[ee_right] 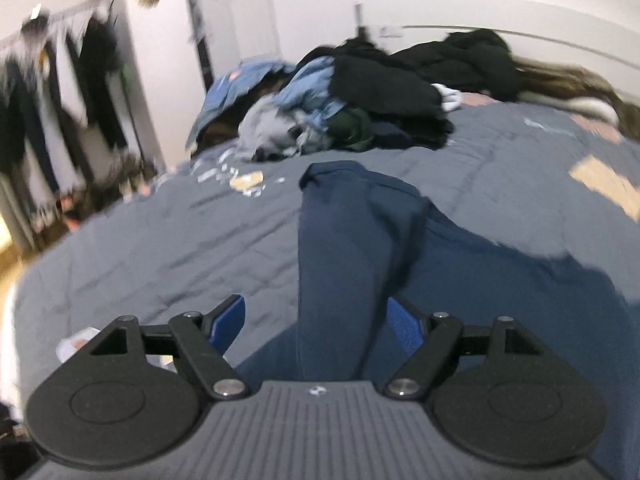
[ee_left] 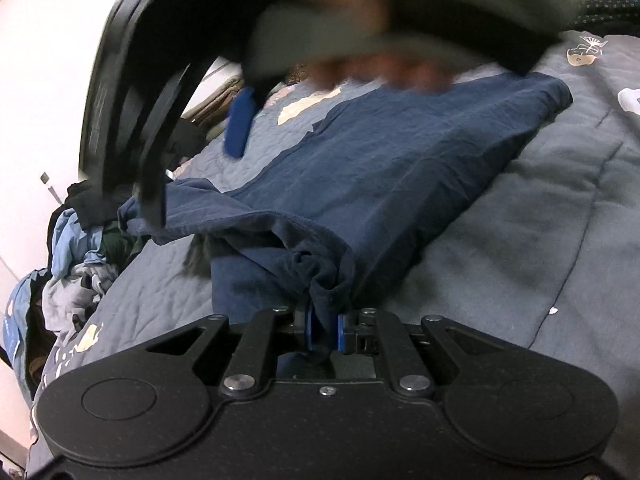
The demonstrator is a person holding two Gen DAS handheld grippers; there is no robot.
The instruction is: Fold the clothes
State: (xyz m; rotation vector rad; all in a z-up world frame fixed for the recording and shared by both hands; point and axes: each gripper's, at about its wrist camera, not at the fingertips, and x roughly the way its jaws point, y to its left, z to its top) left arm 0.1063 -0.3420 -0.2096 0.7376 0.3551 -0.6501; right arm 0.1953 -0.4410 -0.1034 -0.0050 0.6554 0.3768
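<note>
Left gripper (ee_left: 323, 332) clamped on bunched navy garment (ee_left: 384, 168) atop grey quilt (ee_left: 560, 220); right gripper (ee_right: 316, 324) spread wide, gripping nothing. Unfolded clothes pile (ee_right: 340, 108) farther along quilt.

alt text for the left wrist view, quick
The left tool is shut on a bunched corner of a navy garment spread over a grey quilt. The blurred right tool passes overhead, and a pile of clothes sits at left.

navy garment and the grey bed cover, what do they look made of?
Navy garment: thin matte woven cloth, probably cotton; fine creases, and it bunches tightly in the left gripper. Grey bed cover: padded quilted fabric, matte; stitched lines and soft puckering. Fibre can't be confirmed.
</note>
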